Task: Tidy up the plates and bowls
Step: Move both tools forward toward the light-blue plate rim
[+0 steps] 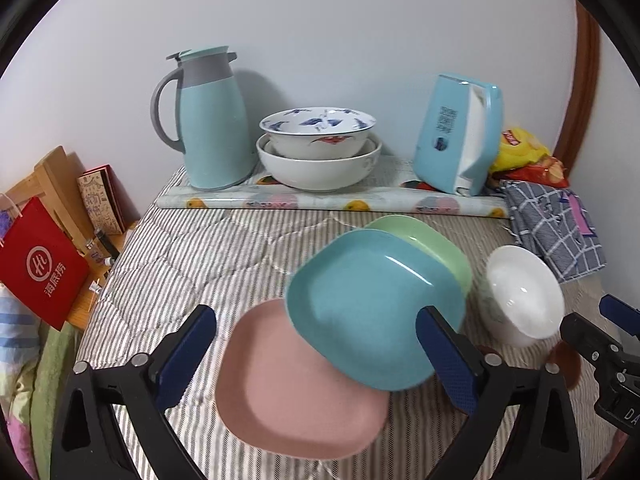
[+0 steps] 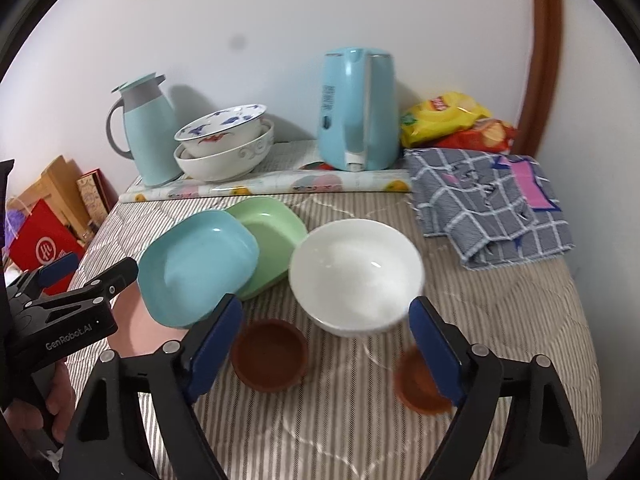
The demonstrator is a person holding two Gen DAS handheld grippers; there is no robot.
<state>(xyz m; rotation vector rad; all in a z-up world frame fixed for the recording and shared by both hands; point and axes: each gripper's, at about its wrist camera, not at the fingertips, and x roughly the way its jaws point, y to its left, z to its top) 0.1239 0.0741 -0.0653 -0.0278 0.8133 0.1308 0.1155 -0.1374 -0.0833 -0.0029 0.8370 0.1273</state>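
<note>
Here, both grippers hang wide open over the striped bed, gripping nothing.
The left gripper hovers above the pink plate, whose far edge lies under the tilted blue plate, itself leaning on the green plate. The right gripper frames the white bowl, with two brown saucers at the bed's near edge.

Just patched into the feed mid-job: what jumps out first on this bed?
Three pastel square plates overlap mid-bed: the blue plate leans on the pink plate in front and the green plate behind. Right of them sits a white bowl, with two small brown bowls nearer the open right gripper.
</note>
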